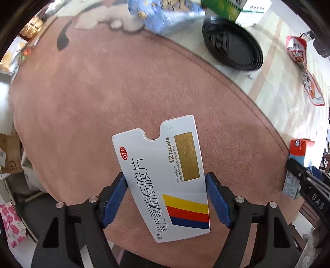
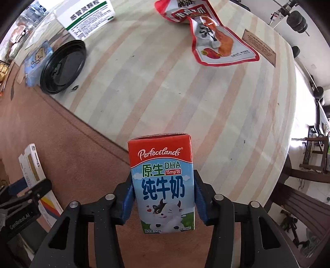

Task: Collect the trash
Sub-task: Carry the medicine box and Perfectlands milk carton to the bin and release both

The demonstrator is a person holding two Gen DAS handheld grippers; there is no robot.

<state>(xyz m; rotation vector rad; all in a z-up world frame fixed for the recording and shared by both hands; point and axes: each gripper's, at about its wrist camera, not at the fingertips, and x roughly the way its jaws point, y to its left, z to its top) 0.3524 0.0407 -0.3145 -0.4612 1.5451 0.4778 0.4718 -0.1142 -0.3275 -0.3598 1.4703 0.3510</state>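
My left gripper (image 1: 166,195) is shut on a white tablet box (image 1: 165,177) with yellow, red and blue stripes, held above the pink mat (image 1: 103,92). My right gripper (image 2: 164,198) is shut on a small red and blue milk carton (image 2: 163,185), held above the table edge. The tablet box also shows at the left of the right wrist view (image 2: 33,167); the milk carton shows at the right of the left wrist view (image 1: 301,150).
On the striped table (image 2: 165,82) lie a black round lid (image 2: 61,66), a red snack wrapper (image 2: 212,39), a white and green medicine box (image 2: 88,18) and a blue tissue pack (image 2: 37,57). A wooden chair (image 2: 309,195) stands to the right.
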